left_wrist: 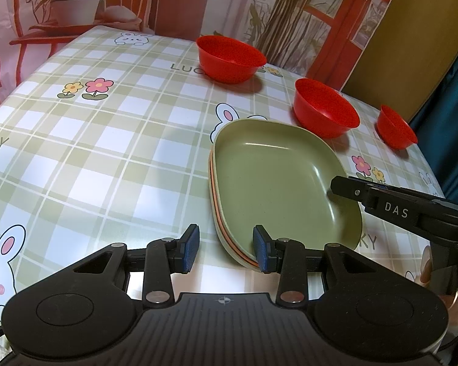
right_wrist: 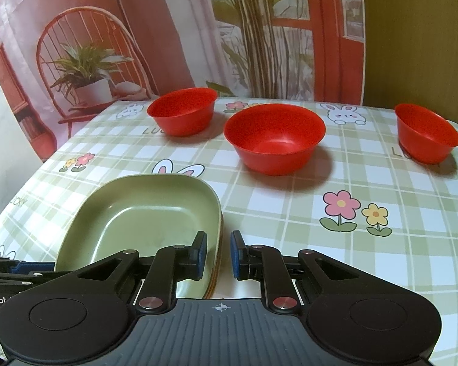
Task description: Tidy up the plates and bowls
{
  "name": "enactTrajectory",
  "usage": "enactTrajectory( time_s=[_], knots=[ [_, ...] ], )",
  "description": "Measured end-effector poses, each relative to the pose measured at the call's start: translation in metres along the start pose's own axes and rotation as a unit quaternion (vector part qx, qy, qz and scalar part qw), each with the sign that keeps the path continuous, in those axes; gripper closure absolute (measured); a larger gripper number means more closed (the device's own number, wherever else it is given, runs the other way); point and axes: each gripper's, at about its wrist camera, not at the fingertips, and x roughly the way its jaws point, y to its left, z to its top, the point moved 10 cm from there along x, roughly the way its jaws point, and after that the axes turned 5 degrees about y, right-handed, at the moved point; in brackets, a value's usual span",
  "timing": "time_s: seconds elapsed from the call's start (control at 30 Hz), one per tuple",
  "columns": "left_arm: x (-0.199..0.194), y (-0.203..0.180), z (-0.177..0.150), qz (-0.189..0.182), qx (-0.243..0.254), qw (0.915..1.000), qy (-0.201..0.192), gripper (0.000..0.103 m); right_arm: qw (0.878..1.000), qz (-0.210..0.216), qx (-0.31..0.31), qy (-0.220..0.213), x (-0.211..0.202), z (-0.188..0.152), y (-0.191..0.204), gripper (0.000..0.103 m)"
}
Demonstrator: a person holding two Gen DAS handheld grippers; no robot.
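Non-task stuff in your views: cloth, backdrop, side panels.
You've got a green-and-white checked tablecloth (left_wrist: 113, 140) printed with bunnies, flowers (right_wrist: 340, 210) and "LUCKY" lettering. Behind it hangs a printed backdrop (right_wrist: 174, 30) showing an orange chair, a potted plant (left_wrist: 73, 3) and a red window frame. A mustard panel (left_wrist: 412, 36) and a teal curtain (left_wrist: 452, 116) sit at the right.

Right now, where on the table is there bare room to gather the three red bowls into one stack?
The widest bare cloth lies left of the plate stack, running to the flower print. A smaller patch sits in front of the middle bowl, right of the plates. It is crowded at the stack's near rim, where the left tongs and right tongs both sit.
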Motion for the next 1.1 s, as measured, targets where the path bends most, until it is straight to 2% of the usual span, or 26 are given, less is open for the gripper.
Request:
enactTrajectory(
  time_s=[0.5, 0.73, 0.9, 1.1],
  knots=[
    [-0.006, 0.005, 0.007, 0.004, -0.006, 1.0000, -0.004, 0.063, 1.000, 0.008, 0.009, -0.020, -0.014, 0.011, -0.001, 0.083],
    [-0.046, 0.031, 0.049, 0.004, -0.024, 0.9977, -0.064, 0.063, 0.998, 0.016, 0.025, -0.051, -0.036, 0.039, -0.012, 0.079],
    [-0.081, 0.055, 0.089, 0.025, -0.017, 0.9933, -0.112, 0.062, 0.996, 0.026, 0.028, -0.076, -0.055, 0.068, -0.016, 0.075],
    [-0.110, 0.065, 0.127, 0.044, 0.003, 0.9865, -0.158, 0.062, 0.995, 0.022, 0.003, -0.095, -0.070, 0.102, -0.012, 0.074]
  ],
)
